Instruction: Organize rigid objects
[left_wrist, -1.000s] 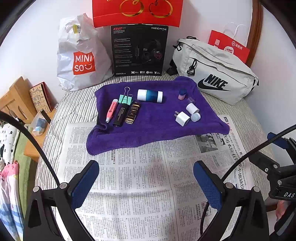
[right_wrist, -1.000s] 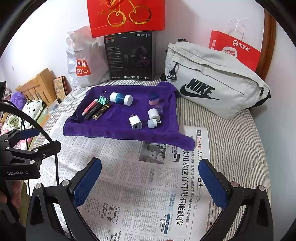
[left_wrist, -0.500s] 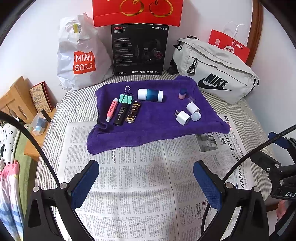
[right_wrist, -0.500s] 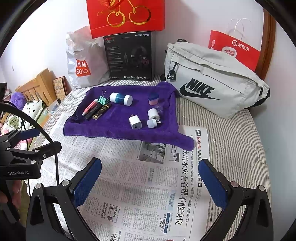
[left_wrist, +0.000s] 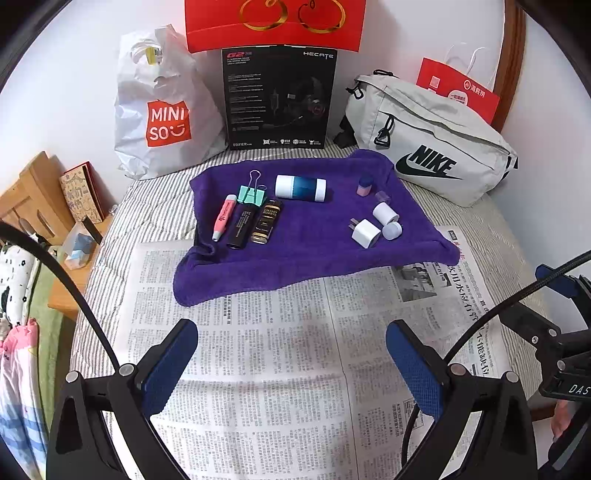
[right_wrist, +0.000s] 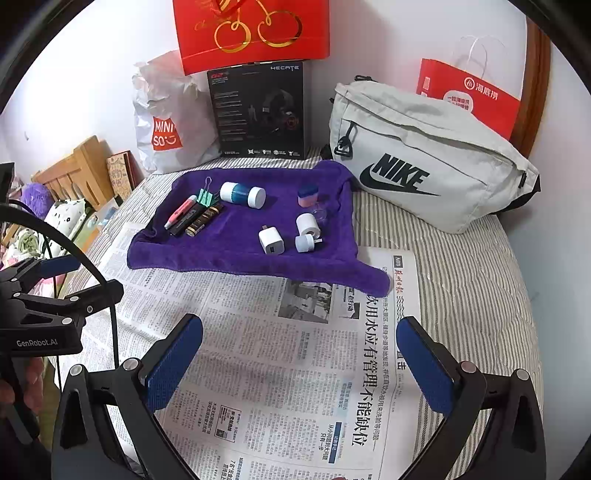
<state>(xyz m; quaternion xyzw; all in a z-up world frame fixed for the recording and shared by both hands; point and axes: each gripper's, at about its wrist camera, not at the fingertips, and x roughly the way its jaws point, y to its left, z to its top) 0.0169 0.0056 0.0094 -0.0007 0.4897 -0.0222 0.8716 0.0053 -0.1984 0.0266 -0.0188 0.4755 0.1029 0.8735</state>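
Both the left gripper (left_wrist: 291, 356) and the right gripper (right_wrist: 300, 352) hung over the newspaper (left_wrist: 280, 354) with jaws wide and holding nothing. On the purple towel (left_wrist: 306, 243) toward the bed's head lay a pink pen (left_wrist: 224, 217) near its left edge, a white charger (left_wrist: 365, 233) (prongs up) toward its right edge, and a blue-and-white bottle (left_wrist: 300, 188) on its side.

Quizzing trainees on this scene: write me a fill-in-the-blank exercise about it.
1. The small items lie on a ____ towel.
2. The pink marker lies ____ of the black marker.
3. The grey bag bears the word ____.
4. Both the left gripper and right gripper have jaws that are ____.

Answers: purple; left; NIKE; open
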